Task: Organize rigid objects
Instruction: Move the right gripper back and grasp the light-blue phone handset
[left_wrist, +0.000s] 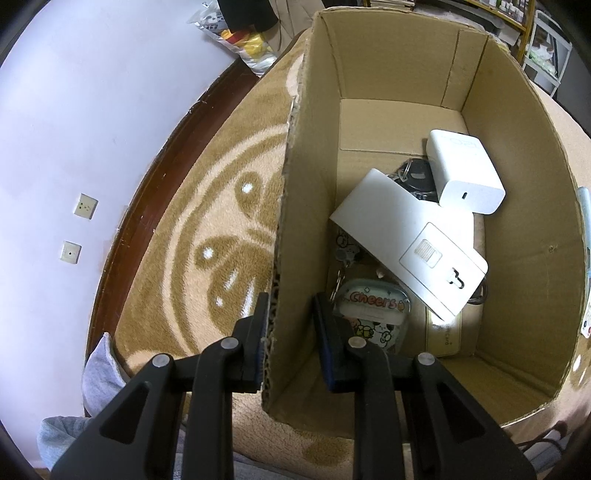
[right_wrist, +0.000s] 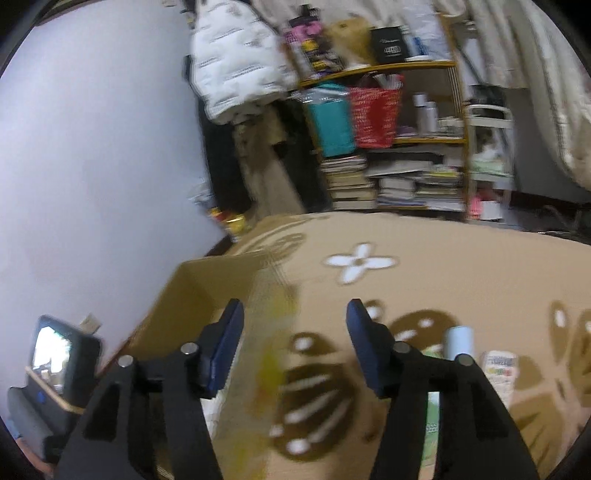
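The left tongs (left_wrist: 288, 325) sit over the side wall of the cardboard box (left_wrist: 517, 184), one finger outside and one inside. They look open, with a gap on the inner side. Just past the inner finger lie a little case (left_wrist: 373, 314), a flat white box (left_wrist: 406, 243), a white charger (left_wrist: 465, 170) and some keys (left_wrist: 413, 171).

The right tongs (right_wrist: 295, 347) are wide open and hold nothing. A blurry yellow thing (right_wrist: 273, 354) shows between the fingers; I cannot tell what it is. To their right lie a blue tube (right_wrist: 458, 341) and a small packet (right_wrist: 498, 367).

To do this well, squeeze the wall firmly so the box stays put, then bring things over slowly and drop them low.

A tan patterned rug (left_wrist: 207, 206) covered the floor, with an open cardboard box (left_wrist: 524, 206) resting directly on it.
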